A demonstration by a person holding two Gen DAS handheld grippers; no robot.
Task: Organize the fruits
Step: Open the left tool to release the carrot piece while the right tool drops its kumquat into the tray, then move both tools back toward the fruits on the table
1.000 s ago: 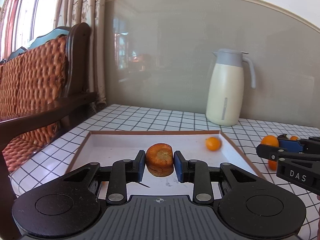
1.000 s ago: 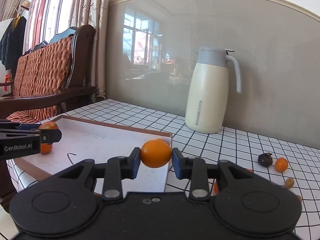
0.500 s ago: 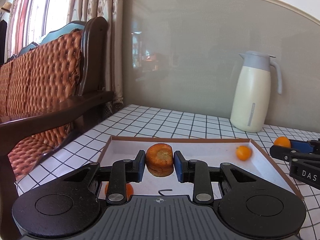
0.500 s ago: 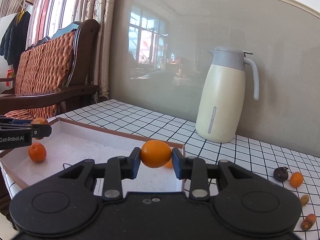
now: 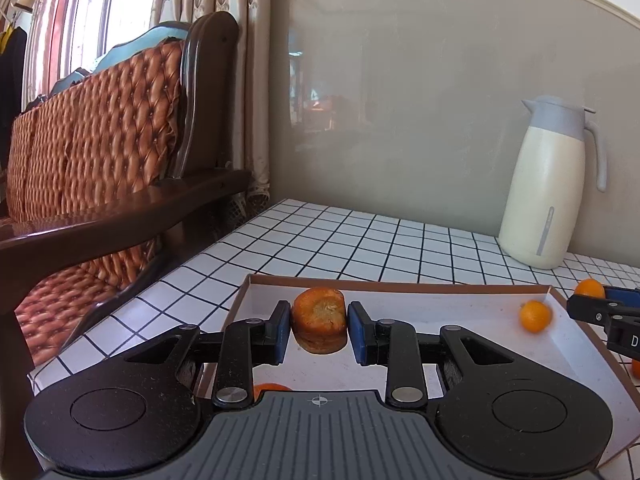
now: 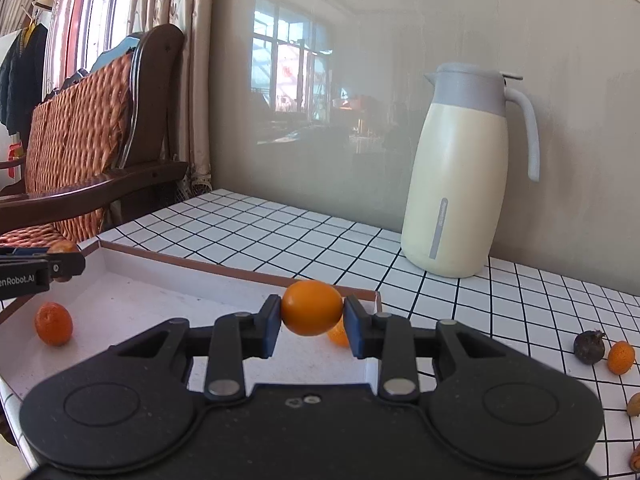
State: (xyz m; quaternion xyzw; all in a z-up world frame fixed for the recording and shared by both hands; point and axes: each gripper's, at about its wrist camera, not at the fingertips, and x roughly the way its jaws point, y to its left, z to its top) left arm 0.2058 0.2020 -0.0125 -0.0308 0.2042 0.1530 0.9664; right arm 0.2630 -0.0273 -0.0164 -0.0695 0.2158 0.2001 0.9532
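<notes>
My left gripper (image 5: 319, 327) is shut on an orange carrot chunk (image 5: 319, 318) and holds it over the near left part of the white tray (image 5: 440, 300). My right gripper (image 6: 312, 314) is shut on a small orange (image 6: 312, 307) above the tray's (image 6: 132, 276) right end. In the tray lie one small orange (image 5: 535, 316) at the right, also seen behind my right fingers (image 6: 337, 334), and another small orange (image 6: 53, 323) at the left, half hidden under my left gripper (image 5: 270, 387). The right gripper's tip with its orange (image 5: 589, 288) shows at the left wrist view's right edge.
A cream thermos jug (image 6: 460, 176) stands at the back of the checked table. To the right of the tray lie a dark fruit (image 6: 588, 347), a small orange (image 6: 621, 357) and other small pieces (image 6: 634, 404). A wooden sofa (image 5: 100, 152) stands left of the table.
Both grippers have moved left along the tray with their loads still held. The jug has slid rightward in both views, and the left small orange has come into the right wrist view.
</notes>
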